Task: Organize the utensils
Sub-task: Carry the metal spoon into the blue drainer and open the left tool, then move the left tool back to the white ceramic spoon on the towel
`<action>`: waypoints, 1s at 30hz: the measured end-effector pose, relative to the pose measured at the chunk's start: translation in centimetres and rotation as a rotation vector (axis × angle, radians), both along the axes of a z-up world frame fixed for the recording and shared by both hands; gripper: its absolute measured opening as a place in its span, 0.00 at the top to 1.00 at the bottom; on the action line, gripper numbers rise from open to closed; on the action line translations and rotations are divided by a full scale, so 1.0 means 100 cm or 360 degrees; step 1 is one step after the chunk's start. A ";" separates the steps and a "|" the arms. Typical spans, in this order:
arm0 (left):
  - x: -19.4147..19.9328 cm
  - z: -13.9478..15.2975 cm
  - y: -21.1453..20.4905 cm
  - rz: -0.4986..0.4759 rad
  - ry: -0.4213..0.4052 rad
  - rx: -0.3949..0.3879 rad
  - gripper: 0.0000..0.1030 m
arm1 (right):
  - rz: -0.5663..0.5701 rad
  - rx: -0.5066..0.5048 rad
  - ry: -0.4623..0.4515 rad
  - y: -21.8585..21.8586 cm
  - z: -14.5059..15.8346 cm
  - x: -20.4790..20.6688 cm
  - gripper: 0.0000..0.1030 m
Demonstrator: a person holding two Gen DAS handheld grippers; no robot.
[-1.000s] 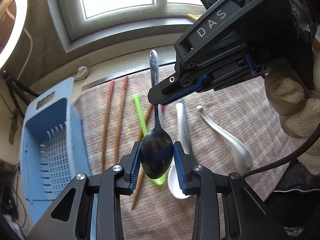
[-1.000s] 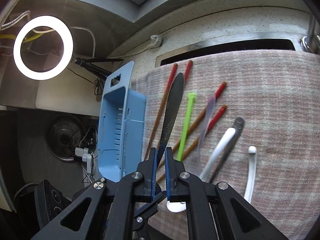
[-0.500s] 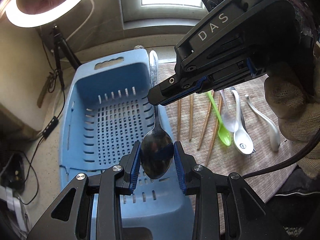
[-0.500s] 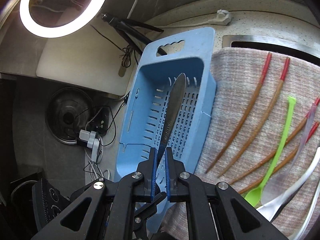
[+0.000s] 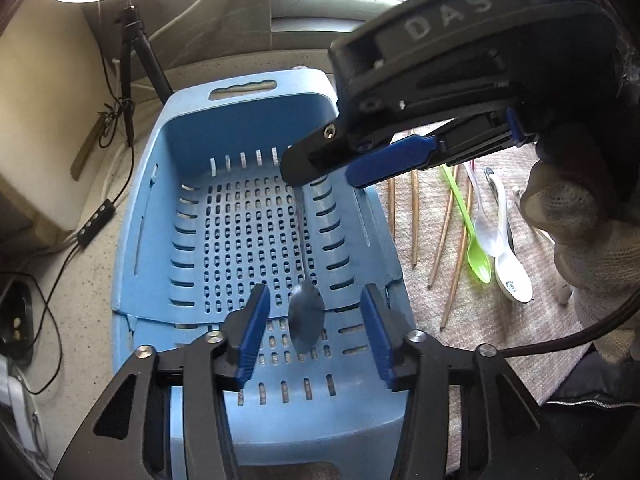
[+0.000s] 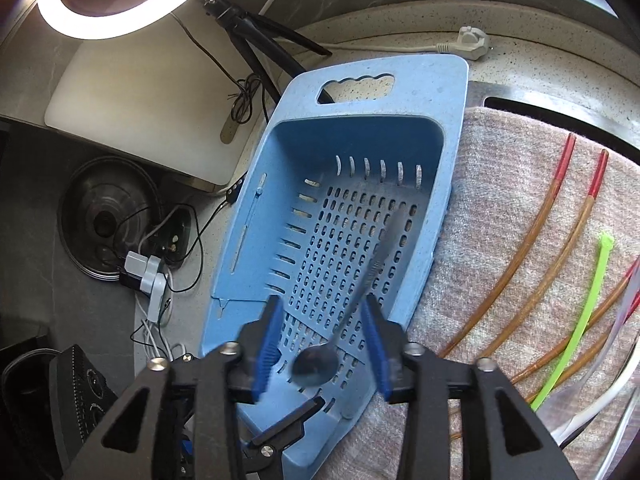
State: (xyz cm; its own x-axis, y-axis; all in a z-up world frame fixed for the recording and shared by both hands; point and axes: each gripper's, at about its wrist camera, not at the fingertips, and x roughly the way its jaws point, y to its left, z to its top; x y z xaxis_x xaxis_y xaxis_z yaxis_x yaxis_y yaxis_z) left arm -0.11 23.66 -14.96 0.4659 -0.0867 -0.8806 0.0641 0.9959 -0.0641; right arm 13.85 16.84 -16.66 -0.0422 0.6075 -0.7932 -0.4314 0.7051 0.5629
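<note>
Blue slotted basket (image 5: pixel 224 152) fills frame centre in both views, on speckled counter beside checked cloth (image 6: pixel 520 216). Left gripper (image 5: pixel 312 328) and right gripper (image 6: pixel 320 344) both just opened, jaws spread, pads clear. Blurred metal spoon (image 5: pixel 306 316) loose between them, over basket floor. Chopsticks (image 6: pixel 560 240) and green spoon (image 5: pixel 478 258) on cloth at right.

Ring light (image 6: pixel 120 8), lit, top left corner. Black tripod (image 6: pixel 256 36) just right of ring light, legs splayed on speckled countertop (image 6: pixel 400 36). White slab (image 6: pixel 152 108) directly below ring light, thin dark cable (image 6: pixel 240 100) looped across its right edge. White plug (image 6: pixel 474 42) well right of ring light, flat on countertop. Round dark glass lid (image 6: pixel 106 216) far below ring light; grey adapters (image 6: pixel 146 276) at lid's lower right.
</note>
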 end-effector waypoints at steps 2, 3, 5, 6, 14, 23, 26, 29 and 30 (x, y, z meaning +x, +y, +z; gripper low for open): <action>-0.003 -0.001 0.002 0.0017 0.0005 -0.0002 0.48 | 0.0002 0.0001 -0.0023 -0.006 0.004 0.001 0.53; -0.004 0.000 0.003 0.0032 0.0003 -0.0006 0.48 | 0.0002 0.0008 -0.0040 -0.009 0.007 0.000 0.53; -0.007 0.004 0.004 0.0043 -0.0011 -0.0017 0.48 | 0.0006 0.0029 -0.0079 -0.017 0.013 -0.002 0.53; -0.009 0.007 0.003 0.0046 -0.0023 -0.0020 0.48 | 0.0007 0.0038 -0.0104 -0.021 0.017 -0.003 0.53; -0.019 0.032 -0.015 0.0071 -0.0131 0.0005 0.48 | 0.0014 0.0150 -0.0321 -0.077 0.050 -0.013 0.53; -0.028 0.048 -0.069 0.0067 -0.0226 -0.0040 0.48 | 0.0000 0.0175 -0.0404 -0.187 0.074 -0.006 0.53; -0.031 0.047 -0.095 0.0043 -0.0231 -0.0085 0.48 | -0.0028 0.0105 -0.0403 -0.224 0.069 -0.002 0.52; -0.034 0.041 -0.125 0.0018 -0.0216 -0.0138 0.48 | -0.0047 0.0039 -0.0348 -0.254 0.054 0.002 0.51; -0.035 0.038 -0.135 0.0009 -0.0209 -0.0145 0.48 | -0.0051 0.0027 -0.0307 -0.262 0.047 0.003 0.51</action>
State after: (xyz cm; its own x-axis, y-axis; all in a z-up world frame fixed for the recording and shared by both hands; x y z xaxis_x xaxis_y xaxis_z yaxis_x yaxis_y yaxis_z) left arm -3.64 10.17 -11.20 0.5773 -0.1606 -0.8006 0.0721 0.9867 -0.1459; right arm 14.12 -9.35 -11.92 0.1291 0.6196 -0.7743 -0.5101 0.7110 0.4840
